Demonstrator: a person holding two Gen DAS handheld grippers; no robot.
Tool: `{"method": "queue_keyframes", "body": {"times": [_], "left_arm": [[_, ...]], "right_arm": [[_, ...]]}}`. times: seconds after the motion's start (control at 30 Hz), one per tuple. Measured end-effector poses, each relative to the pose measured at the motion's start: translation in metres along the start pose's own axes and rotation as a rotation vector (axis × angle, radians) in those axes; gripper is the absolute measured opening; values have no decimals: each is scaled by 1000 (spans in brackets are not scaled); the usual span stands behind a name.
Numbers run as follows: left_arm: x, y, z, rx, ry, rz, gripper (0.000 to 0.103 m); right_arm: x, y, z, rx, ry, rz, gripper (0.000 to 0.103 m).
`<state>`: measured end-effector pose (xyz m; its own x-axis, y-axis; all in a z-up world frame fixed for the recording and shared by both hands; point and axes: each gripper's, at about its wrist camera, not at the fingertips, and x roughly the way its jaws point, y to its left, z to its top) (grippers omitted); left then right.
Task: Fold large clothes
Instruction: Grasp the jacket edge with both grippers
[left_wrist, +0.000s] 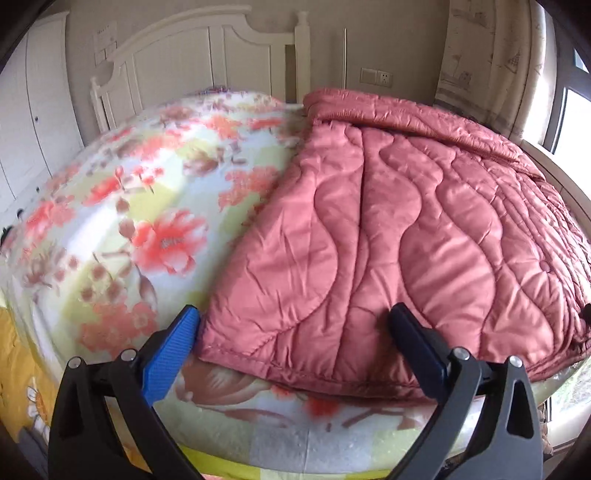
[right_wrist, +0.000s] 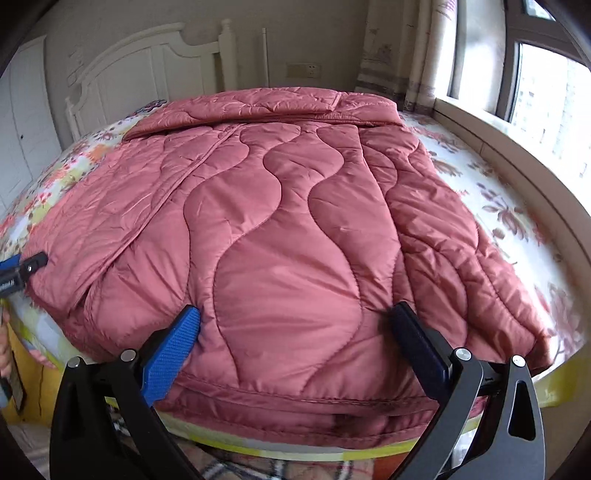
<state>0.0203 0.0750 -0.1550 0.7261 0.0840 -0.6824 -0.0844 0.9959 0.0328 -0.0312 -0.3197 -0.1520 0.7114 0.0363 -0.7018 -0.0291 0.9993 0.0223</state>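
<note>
A large pink quilted jacket (left_wrist: 388, 240) lies spread on the floral bed; in the right wrist view it (right_wrist: 280, 240) fills the middle, a panel folded over on its left side. My left gripper (left_wrist: 295, 325) is open, its fingers straddling the jacket's near left corner at the hem. My right gripper (right_wrist: 295, 325) is open, its fingers on either side of the jacket's near hem. The left gripper's tip also shows at the left edge of the right wrist view (right_wrist: 35, 263), beside the jacket's left corner.
The floral bedsheet (left_wrist: 129, 221) covers the bed. A white headboard (left_wrist: 207, 55) stands at the back. A window ledge (right_wrist: 517, 158) and curtain (right_wrist: 424, 55) run along the right. A white wardrobe (left_wrist: 29, 122) is at the left.
</note>
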Motion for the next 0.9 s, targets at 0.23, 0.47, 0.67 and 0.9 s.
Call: {"method": "queue_keyframes", "body": {"times": [0.23,0.47,0.67,0.9], "left_arm": [[2,17,17,-44,-8,-43,101],[29,29,18,-120,72,-96,100],[17,-11,7,46,66,-170,46],[-65,15,11,-70,-79,-434,16]], "right_arm": [[-30,-58,8,105,-98,-106,98],[-17,-158,-9,382,-27,-33,98],[-5,-108,-12,190,-31,0,65],[-41,-95,-13,188,-88,149,17]]}}
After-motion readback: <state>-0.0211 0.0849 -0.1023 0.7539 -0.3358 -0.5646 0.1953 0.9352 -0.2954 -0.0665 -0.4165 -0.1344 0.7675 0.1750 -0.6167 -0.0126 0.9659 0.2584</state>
